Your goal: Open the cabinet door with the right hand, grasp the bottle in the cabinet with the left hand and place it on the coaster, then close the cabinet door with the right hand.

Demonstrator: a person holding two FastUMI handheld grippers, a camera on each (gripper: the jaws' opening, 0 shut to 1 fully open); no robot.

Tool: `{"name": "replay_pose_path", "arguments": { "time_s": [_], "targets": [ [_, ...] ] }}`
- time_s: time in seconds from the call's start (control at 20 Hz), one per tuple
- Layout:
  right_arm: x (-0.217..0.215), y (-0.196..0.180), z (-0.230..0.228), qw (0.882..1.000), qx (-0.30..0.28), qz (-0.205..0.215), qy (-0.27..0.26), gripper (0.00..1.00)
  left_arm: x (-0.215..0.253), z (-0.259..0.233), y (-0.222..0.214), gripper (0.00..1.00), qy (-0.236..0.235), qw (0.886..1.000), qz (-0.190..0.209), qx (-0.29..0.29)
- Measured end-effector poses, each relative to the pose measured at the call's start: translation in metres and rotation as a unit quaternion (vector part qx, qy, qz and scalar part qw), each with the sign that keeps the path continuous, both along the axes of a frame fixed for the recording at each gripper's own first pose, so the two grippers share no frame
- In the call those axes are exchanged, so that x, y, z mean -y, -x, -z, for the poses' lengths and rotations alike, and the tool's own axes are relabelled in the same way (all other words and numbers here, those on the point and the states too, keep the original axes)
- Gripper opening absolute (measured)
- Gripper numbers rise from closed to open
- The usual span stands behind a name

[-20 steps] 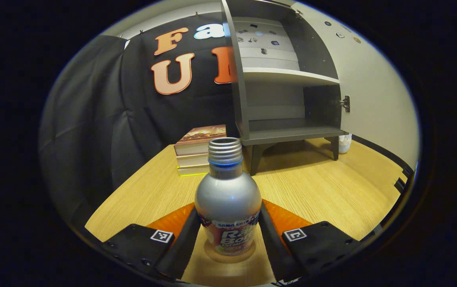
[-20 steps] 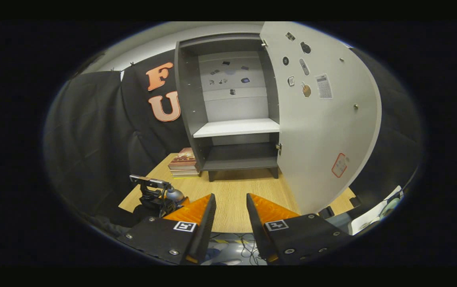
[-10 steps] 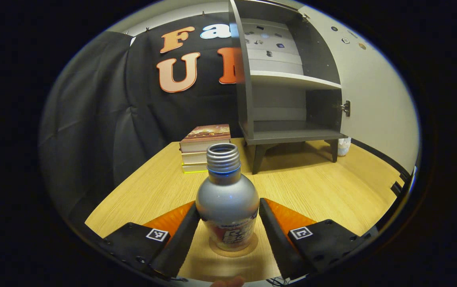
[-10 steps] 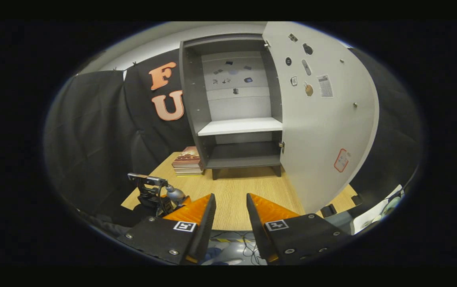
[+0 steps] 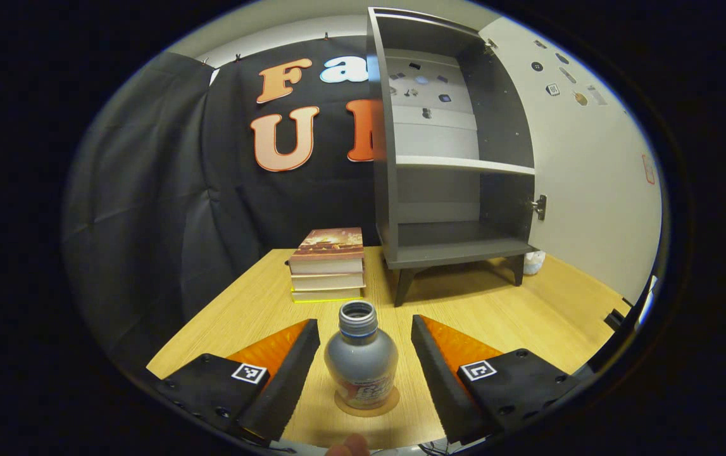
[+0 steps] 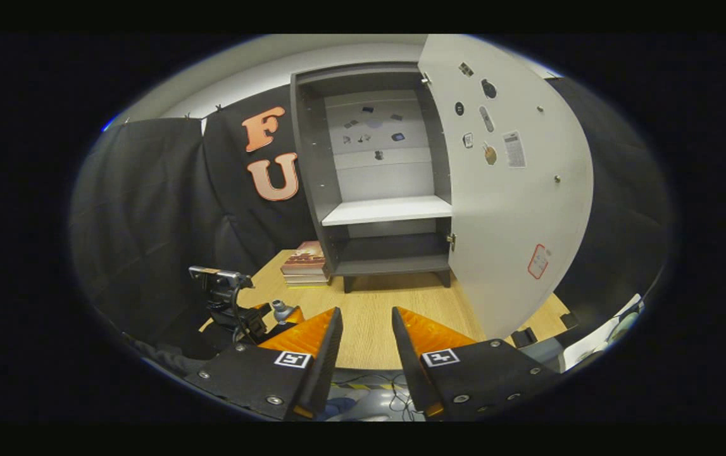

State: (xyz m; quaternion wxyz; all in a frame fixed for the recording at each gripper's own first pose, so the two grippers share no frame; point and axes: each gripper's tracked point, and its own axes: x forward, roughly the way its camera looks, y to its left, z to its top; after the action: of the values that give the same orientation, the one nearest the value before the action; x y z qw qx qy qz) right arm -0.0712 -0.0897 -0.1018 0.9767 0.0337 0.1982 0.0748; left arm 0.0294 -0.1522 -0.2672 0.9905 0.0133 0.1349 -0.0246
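Observation:
A silver bottle (image 5: 361,361) with no cap stands upright on a round brown coaster (image 5: 366,403) near the table's front edge. My left gripper (image 5: 363,335) is open, its fingers on either side of the bottle and apart from it. The grey cabinet (image 5: 448,171) stands at the back with its white door (image 5: 581,171) swung wide to the right and both shelves bare. In the right gripper view my right gripper (image 6: 366,329) is open and holds nothing, well back from the cabinet (image 6: 381,183) and its open door (image 6: 514,190). The left gripper (image 6: 230,304) and the bottle's neck (image 6: 281,310) appear at lower left there.
A stack of books (image 5: 328,265) lies on the wooden table (image 5: 514,316) left of the cabinet. A small white object (image 5: 533,261) sits behind the cabinet's right leg. Cables lie on the floor (image 6: 363,399) under my right gripper.
My left gripper has let go of the bottle and drawn back and up, leaving it on the coaster. My right gripper barely moved.

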Motion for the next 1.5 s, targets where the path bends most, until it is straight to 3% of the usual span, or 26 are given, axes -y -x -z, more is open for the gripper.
{"name": "replay_pose_path", "arguments": {
  "time_s": [0.35, 0.65, 0.7, 0.75, 1.15, 1.5],
  "targets": [
    [0.026, 0.001, -0.051, 0.998, 0.064, 0.018, -0.015, 0.50, 0.026, -0.102, 0.000, 0.95, 0.014, 0.998, 0.022, 0.054],
    [0.081, 0.000, -0.105, 0.991, 0.123, 0.053, 0.006, 0.51, 0.054, -0.162, -0.001, 0.95, 0.046, 0.996, 0.044, 0.068],
    [0.092, 0.000, -0.114, 0.989, 0.132, 0.058, 0.010, 0.46, 0.056, -0.169, -0.002, 0.95, 0.047, 0.995, 0.046, 0.072],
    [0.104, 0.000, -0.122, 0.988, 0.140, 0.066, 0.017, 0.51, 0.058, -0.174, -0.002, 0.95, 0.047, 0.995, 0.046, 0.075],
    [0.201, -0.003, -0.154, 0.976, 0.172, 0.122, 0.050, 0.52, 0.059, -0.174, -0.014, 0.95, 0.043, 0.998, 0.025, 0.049],
    [0.238, -0.029, -0.140, 0.978, 0.162, 0.119, 0.048, 0.54, 0.062, -0.184, -0.015, 0.95, 0.012, 0.998, 0.026, 0.060]
  ]
}}
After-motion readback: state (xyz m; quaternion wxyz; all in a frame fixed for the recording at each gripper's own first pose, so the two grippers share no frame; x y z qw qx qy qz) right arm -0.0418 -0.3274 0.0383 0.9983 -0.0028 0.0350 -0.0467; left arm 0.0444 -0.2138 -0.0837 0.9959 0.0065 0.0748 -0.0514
